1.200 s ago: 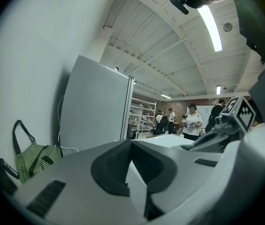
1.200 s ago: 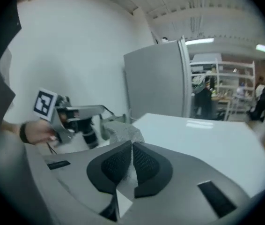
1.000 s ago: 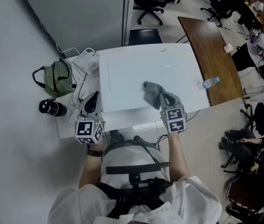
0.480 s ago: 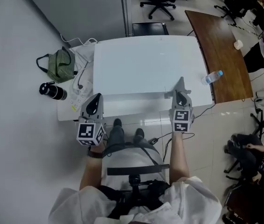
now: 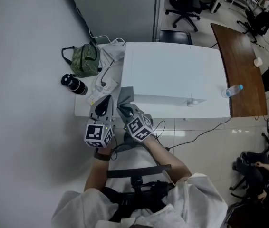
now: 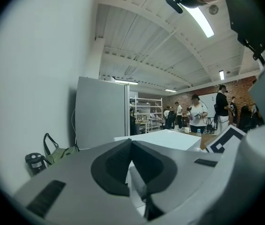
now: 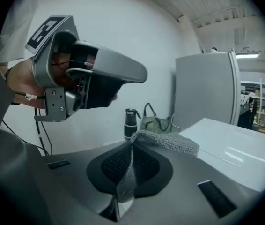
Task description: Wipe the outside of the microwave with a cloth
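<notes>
While the left claw [image 5: 107,100] is clenched empty, the right claw [image 5: 123,109] beside it pinches the cloth [image 5: 126,95] by one thin fold, with the microwave [image 5: 172,72] just ahead and to its right. Rubbing hard against the casing could tug that fold out.

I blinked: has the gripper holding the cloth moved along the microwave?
Yes: the right gripper, shut on the grey cloth, crossed from the microwave's front right corner to its front left corner.
</notes>
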The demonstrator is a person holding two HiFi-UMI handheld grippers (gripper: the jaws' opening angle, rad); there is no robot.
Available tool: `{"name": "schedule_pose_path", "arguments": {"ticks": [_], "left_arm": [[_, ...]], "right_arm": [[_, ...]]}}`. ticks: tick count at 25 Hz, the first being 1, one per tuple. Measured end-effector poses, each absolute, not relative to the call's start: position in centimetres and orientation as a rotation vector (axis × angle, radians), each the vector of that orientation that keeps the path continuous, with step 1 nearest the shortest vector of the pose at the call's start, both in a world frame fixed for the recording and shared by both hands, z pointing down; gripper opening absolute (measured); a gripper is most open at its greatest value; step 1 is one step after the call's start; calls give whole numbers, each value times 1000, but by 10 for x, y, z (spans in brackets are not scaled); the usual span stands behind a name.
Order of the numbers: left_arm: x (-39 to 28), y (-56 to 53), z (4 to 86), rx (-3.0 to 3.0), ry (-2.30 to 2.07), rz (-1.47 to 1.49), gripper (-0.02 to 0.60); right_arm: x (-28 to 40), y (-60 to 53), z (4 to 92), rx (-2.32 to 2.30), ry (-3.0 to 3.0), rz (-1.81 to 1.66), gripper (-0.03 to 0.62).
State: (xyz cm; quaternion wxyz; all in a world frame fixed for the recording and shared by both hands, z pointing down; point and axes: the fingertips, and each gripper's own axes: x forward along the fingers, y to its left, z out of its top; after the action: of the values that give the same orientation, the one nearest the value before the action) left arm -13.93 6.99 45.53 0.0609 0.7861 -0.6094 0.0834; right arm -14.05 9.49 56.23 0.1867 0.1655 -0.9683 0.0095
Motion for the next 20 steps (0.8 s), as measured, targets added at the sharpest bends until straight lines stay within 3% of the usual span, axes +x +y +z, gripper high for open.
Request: {"name": "schedule_pose_path", "arguments": {"ticks": [3,6,17,20], "left_arm": [[-151,71,456,2384,-1820,247,6],[-147,66,459,2410,-1764,237,6],[-87,45,482,2550,-1506,252,6],[-82,40,485,2559,-1469,243,6]], "right_arm": [[-157,101,569,443,-2718,52,21],[-127,79,588,587,-2667,169,21],[176,0,620,1802,-2295,449,21],[224,6,620,2000,-2185,411,21]]}}
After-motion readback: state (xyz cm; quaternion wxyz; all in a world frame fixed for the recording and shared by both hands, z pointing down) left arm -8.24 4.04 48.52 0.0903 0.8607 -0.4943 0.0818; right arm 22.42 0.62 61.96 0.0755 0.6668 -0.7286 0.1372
